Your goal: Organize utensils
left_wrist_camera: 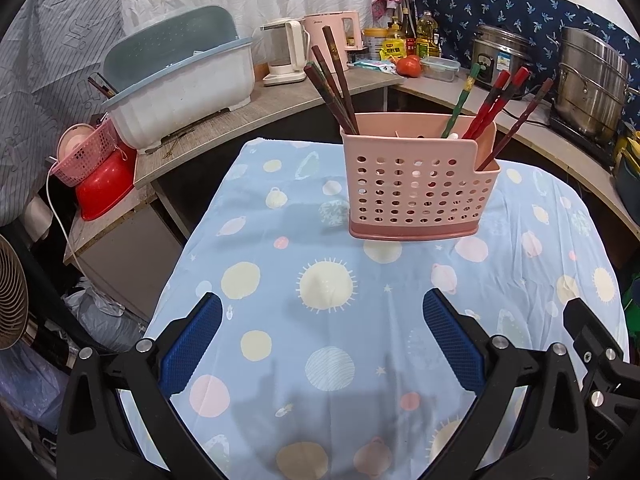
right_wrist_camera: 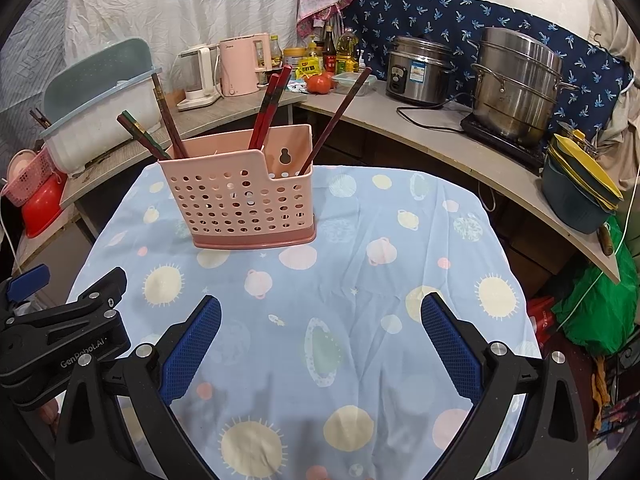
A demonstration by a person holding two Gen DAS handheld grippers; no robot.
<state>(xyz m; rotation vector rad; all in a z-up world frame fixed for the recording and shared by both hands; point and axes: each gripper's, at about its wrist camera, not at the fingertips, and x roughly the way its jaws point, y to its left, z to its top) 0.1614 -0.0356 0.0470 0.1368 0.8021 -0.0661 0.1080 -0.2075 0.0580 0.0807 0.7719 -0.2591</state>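
A pink perforated utensil holder stands upright on the blue planet-print tablecloth, also in the right wrist view. Dark brown chopsticks lean out of its left side; a green one, red ones and a dark one stand at its right. In the right wrist view, red chopsticks stand in the middle. My left gripper is open and empty, well short of the holder. My right gripper is open and empty too, beside the left one.
A curved counter wraps behind the table with steel pots, a rice cooker, kettles, bottles and a dish-drainer tub. A red bowl and pink basket sit at left. Stacked bowls sit at right.
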